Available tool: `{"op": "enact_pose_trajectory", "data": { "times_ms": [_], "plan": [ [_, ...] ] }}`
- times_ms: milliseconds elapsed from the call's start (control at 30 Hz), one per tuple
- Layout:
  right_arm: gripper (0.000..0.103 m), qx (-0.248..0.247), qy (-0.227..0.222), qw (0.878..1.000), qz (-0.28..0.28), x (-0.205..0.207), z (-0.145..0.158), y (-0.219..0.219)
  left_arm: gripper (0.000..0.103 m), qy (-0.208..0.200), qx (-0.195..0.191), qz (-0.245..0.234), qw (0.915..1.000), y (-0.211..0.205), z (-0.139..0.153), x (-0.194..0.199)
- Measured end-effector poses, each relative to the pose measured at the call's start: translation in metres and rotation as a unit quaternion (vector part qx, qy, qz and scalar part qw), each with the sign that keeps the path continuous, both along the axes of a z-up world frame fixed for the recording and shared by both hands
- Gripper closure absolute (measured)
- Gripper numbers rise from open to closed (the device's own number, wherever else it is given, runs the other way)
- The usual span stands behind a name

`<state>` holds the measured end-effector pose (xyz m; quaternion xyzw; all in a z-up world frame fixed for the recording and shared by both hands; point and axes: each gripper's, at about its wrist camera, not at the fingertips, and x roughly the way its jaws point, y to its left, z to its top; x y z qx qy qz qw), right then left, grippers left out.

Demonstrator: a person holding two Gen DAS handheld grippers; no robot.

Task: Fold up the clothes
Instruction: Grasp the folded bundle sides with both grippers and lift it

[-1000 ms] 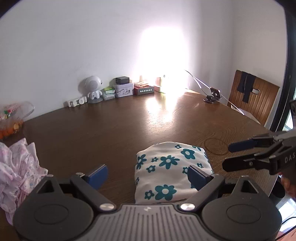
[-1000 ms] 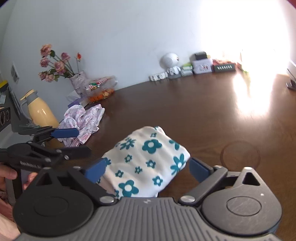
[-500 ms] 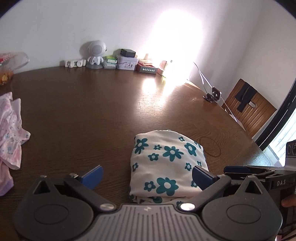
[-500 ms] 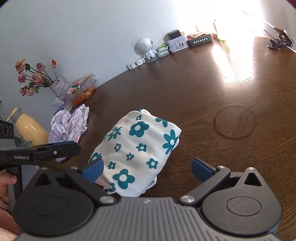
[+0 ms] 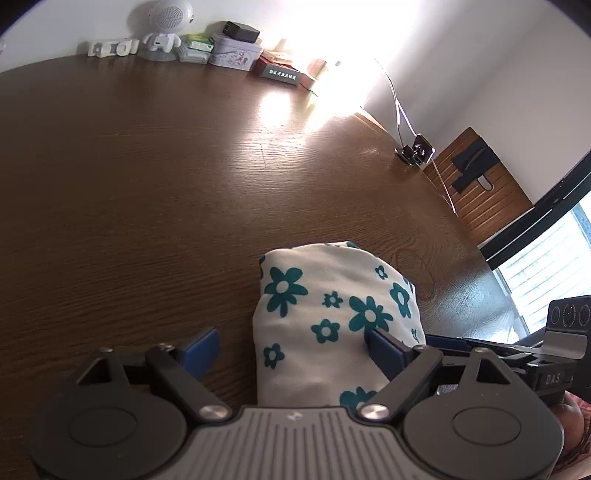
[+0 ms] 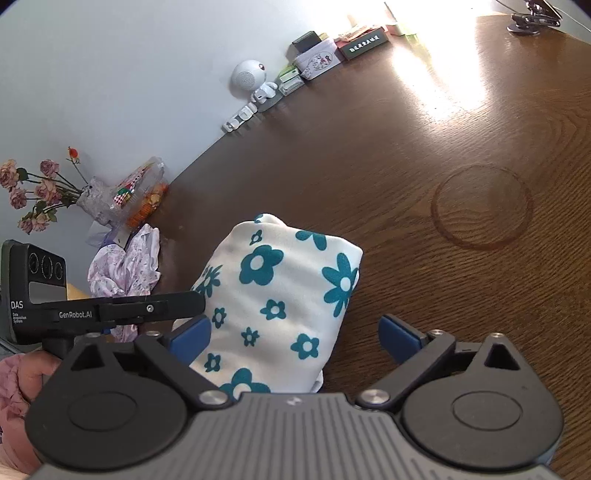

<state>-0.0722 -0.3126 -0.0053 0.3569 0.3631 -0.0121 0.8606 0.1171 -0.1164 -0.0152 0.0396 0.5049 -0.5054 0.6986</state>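
L tool (image 5: 291,345): jaws apart, just been closing a bit. The folded floral cloth (image 5: 332,317) lies partly between them; the R-side pad sits over the cloth's right part, the other pad over bare wood just beside the cloth's left edge. Can't tell if either pad presses the fabric; no clamp seen.

R tool (image 6: 295,338): jaws apart too, also just been closing a bit. Same cloth partly between them; the L-side pad is at or over its left side, the R-side pad over bare wood, clear of the cloth's right edge. Not clamped.

Each tool shows in the other's view: the L one enters from the left of the R wrist view, its finger tip at the cloth's left side, w/ a hand (image 6: 26,373) gripping its handle; the R one enters from the right of the L wrist view.

Cloth: white w/ teal flowers, a compact folded bundle lying on the brown wooden worktop (image 5: 147,192), toward its near edge, nearer its right edge than its left.

Further out: crumpled pink floral garment (image 6: 125,266) left of the bundle, not touching it. At the far edge along the wall: white robot figurine (image 5: 164,27), tin box (image 5: 232,53), small boxes. Vase of dried roses (image 6: 40,192) & snack bag (image 6: 144,195) at the far-left end. Ring mark (image 6: 482,206) on the wood right of the cloth. Wooden chair (image 5: 480,184) beyond the right edge.
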Motion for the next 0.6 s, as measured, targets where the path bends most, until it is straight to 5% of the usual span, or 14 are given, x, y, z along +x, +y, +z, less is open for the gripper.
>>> {"op": "enact_pose_trajectory", "data": {
  "times_ms": [33, 333, 500, 600],
  "plan": [
    [0.029, 0.007, 0.003, 1.000, -0.003, 0.001, -0.002, -0.001, 0.018, 0.006, -0.001, -0.006, 1.0000, -0.002, -0.002, 0.002],
    [0.030, 0.051, -0.007, 0.999, -0.017, 0.005, -0.012, -0.004, 0.022, 0.055, -0.013, -0.047, 0.9973, -0.009, -0.016, 0.019],
    [0.030, 0.074, -0.016, 0.997, -0.008, 0.009, -0.016, -0.003, 0.032, 0.076, -0.027, -0.069, 0.9944, -0.013, -0.021, 0.023],
    [0.044, 0.079, -0.014, 0.997, -0.008, 0.011, -0.019, -0.003, 0.036, 0.078, -0.033, -0.072, 0.9938, -0.013, -0.023, 0.022]
  ]
}}
